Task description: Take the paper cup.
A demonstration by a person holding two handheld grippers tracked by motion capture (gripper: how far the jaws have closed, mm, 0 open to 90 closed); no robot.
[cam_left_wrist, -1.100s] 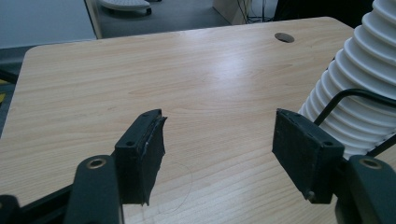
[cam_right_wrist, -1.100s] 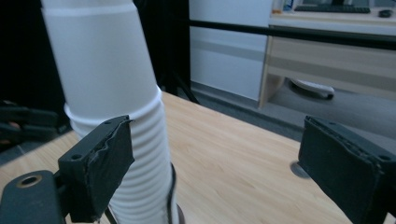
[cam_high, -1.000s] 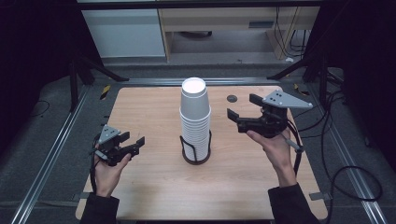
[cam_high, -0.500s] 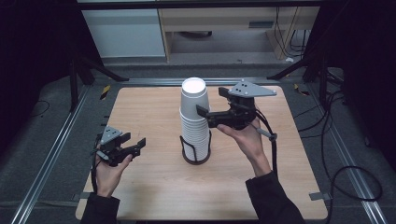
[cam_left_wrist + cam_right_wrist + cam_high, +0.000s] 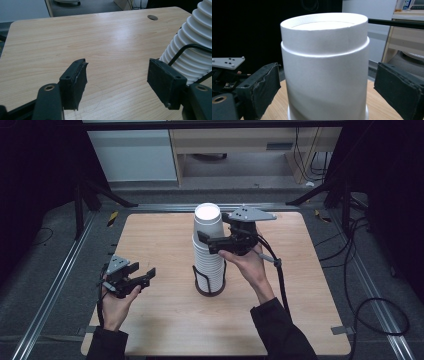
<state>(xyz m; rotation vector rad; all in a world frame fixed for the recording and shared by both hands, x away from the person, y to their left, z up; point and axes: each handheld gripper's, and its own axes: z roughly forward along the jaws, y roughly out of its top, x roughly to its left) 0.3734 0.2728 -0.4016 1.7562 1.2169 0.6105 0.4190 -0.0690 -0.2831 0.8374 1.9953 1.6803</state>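
Cups (image 5: 207, 245) stood stacked upside down in a wire holder (image 5: 210, 282) mid-bench, long axis upright. I had my right hand-held gripper (image 5: 212, 241) nearer, jaws just opened and straddling the top cup (image 5: 324, 65), pads clear. Left hand-held gripper (image 5: 142, 276) hung released, well apart.

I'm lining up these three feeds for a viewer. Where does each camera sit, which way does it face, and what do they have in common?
High view: fixed above the person's side, looking forward and down on the table; both forearms, the left tool and right tool show.
Left gripper view: rides the left tool, looking across the table between its open jaws.
Right gripper view: rides the right tool, facing the top cup between its open jaws, pads apart from it.
Shared: the cup stack in its wire holder shows in the high view and the left gripper view.
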